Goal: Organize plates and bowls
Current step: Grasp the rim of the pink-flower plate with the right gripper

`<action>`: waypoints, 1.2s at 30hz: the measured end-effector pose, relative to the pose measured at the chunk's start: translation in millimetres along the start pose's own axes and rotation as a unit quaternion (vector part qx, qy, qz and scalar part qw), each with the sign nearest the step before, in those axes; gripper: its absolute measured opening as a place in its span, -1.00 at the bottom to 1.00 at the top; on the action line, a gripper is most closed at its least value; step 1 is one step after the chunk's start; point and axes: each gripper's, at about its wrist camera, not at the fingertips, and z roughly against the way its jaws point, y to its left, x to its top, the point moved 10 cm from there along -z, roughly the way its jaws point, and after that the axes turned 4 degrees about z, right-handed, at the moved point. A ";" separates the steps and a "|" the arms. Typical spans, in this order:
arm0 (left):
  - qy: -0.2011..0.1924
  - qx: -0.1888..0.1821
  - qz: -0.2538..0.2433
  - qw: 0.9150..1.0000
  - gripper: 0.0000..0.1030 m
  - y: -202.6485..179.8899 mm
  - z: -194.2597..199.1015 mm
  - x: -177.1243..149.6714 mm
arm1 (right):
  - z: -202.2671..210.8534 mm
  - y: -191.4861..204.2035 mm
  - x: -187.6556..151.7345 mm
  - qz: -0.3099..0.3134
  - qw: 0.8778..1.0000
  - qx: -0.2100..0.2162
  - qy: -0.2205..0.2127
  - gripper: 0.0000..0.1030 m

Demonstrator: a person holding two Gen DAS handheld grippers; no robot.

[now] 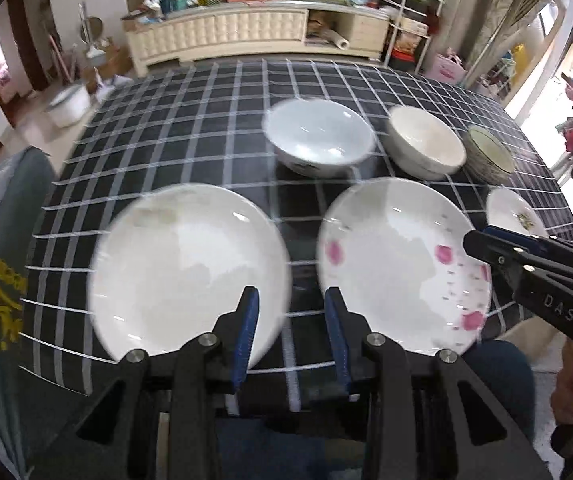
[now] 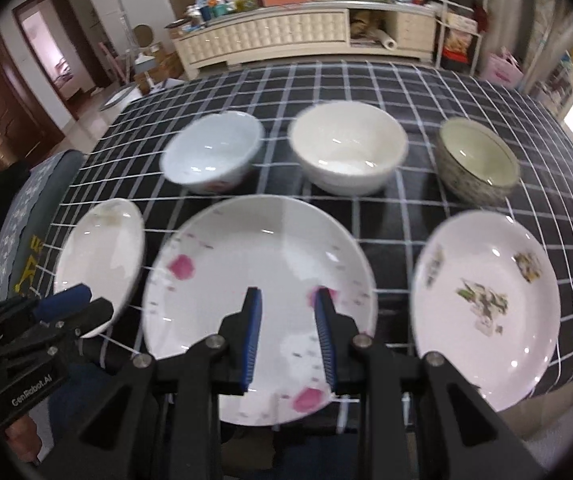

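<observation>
Your worktop wears a black cloth with a white grid, and on it the dishes sit in two rows, none touching. At the left of the near row lies the plain white plate; your left wrist view shows it whole, while the right wrist view catches only a narrow slice of it. Your left hand-held gripper hangs above the gap between that plate and the pink-flowered plate, its blue pads a narrow way apart with nothing between them. Behind, the pale blue bowl stands at the left of the far row, then the cream bowl. Your right hand-held gripper hovers over the pink-flowered plate, jaws likewise narrowly parted and holding nothing. Further right, the grey patterned bowl ends the far row, and the plate with green sprigs ends the near one; the right wrist view shows that plate in full, whereas the left view gives you only a sliver of it above the right gripper's black body. All is somewhat blurred.
</observation>
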 end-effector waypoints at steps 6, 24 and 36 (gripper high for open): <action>0.031 -0.017 0.008 0.999 -0.39 -23.6 -26.7 -8.0 | -12.1 -24.2 -11.9 -0.010 1.000 -0.007 0.016 -0.39; 0.066 -0.016 0.007 0.998 -0.55 -30.8 -72.2 0.7 | -38.2 -30.2 -0.9 0.006 1.000 0.011 0.025 -0.39; 0.083 -0.023 0.017 0.996 -0.69 -26.5 -80.9 -4.5 | -52.5 -22.6 -19.1 0.014 0.999 0.010 0.047 -0.83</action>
